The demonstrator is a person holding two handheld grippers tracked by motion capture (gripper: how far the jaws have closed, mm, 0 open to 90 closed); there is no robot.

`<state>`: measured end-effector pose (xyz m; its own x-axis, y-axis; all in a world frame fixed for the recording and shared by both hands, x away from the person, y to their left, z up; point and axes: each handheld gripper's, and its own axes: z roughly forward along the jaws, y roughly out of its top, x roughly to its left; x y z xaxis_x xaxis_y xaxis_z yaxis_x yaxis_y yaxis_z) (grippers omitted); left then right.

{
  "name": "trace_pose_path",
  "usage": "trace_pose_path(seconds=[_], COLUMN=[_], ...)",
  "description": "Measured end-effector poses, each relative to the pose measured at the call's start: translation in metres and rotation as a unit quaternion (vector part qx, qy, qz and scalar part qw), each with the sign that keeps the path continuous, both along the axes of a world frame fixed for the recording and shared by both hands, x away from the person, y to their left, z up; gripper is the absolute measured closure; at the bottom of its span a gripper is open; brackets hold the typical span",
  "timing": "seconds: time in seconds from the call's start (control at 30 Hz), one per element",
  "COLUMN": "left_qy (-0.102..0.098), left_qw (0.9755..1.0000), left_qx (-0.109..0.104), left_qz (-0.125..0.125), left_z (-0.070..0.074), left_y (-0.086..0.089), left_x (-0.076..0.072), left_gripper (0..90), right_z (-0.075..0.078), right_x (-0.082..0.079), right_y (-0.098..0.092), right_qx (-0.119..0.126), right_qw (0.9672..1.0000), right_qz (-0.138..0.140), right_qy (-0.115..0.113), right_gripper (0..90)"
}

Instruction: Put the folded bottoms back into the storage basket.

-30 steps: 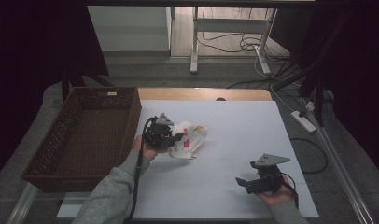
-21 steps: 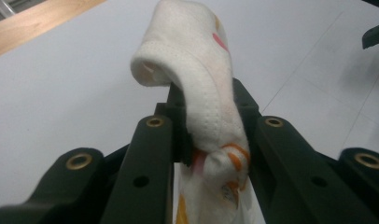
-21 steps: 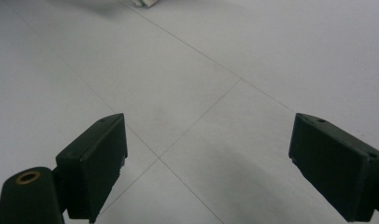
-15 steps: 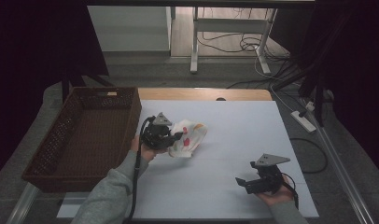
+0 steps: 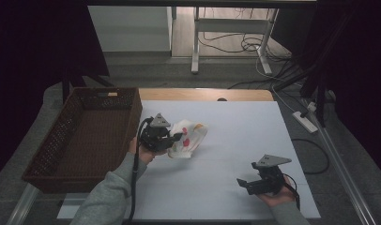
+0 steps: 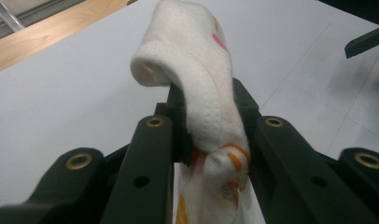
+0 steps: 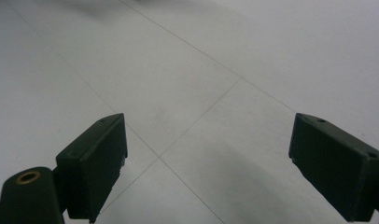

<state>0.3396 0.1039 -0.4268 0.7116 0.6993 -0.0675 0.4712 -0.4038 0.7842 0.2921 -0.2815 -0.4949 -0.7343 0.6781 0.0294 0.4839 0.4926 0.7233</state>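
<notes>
Counter [image 5: 217, 187]: one, white-topped, wooden strip along the far edge.
Wicker basket [image 5: 85, 136]: one, brown, set at the counter's left side, just left of the left gripper.
Left gripper [image 5: 172, 138]: fingers clenched on the sock, which is gripped across its width.
Right gripper [image 5: 242, 183]: fingers spread wide, nothing between them, well apart from the sock.
Sock [image 6: 204, 84]: one, white with orange and red marks; long axis runs on beyond the fingers, away from the basket.
</notes>
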Motion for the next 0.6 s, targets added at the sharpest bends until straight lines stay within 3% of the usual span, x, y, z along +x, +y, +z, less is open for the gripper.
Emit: trace_pose_path(seconds=[0.6], left_qy=[-0.012], left_qw=[0.9999], left_qx=[-0.004], left_qz=[0.002], left_z=[0.0074], left_y=[0.0074], left_x=[-0.0089], left_gripper=[75.1], right_z=[0.0000], right_x=[-0.0002], right_y=[0.0001], right_qx=[0.000], right_qw=[1.0000], right_qz=[0.000], right_qy=[0.000], right_gripper=[11.7])
